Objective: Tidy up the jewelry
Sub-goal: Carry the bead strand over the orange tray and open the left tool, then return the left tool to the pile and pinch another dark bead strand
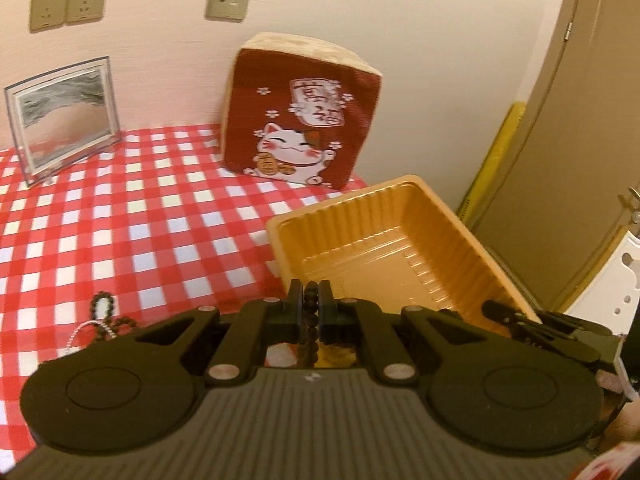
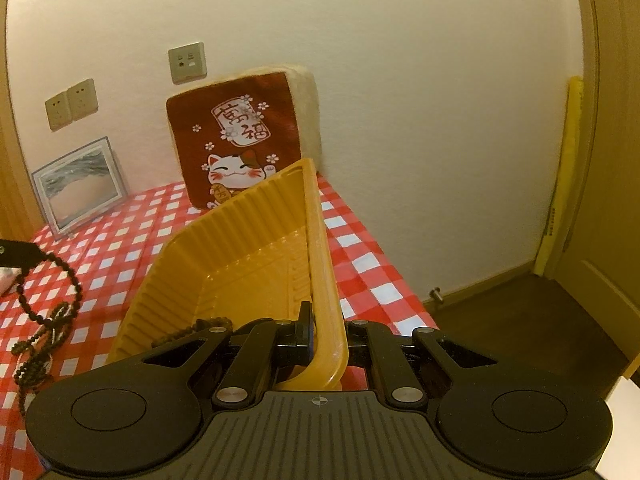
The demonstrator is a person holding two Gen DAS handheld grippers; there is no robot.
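My left gripper [image 1: 311, 286] is shut on a strand of dark beads [image 1: 311, 308], which runs down between its pads. More of the strand, with a white cord, lies on the checked cloth at the left [image 1: 102, 306]. In the right wrist view the beads [image 2: 74, 280] hang in a loop from a finger of my left gripper [image 2: 16, 254] down to a heap on the cloth. My right gripper [image 2: 326, 328] is shut on the rim of a yellow plastic tray [image 2: 320, 240] and holds it tilted. The tray [image 1: 360, 194] sits just beyond my left gripper. A few dark beads [image 2: 212, 324] show at its near end.
A red lucky-cat cushion [image 1: 296, 120] leans on the back wall, and a framed picture [image 1: 64, 120] stands at the back left. The table's right edge [image 2: 384, 272] drops to dark floor, with a door [image 1: 580, 140] beyond. Wall sockets [image 1: 66, 2] sit above the table.
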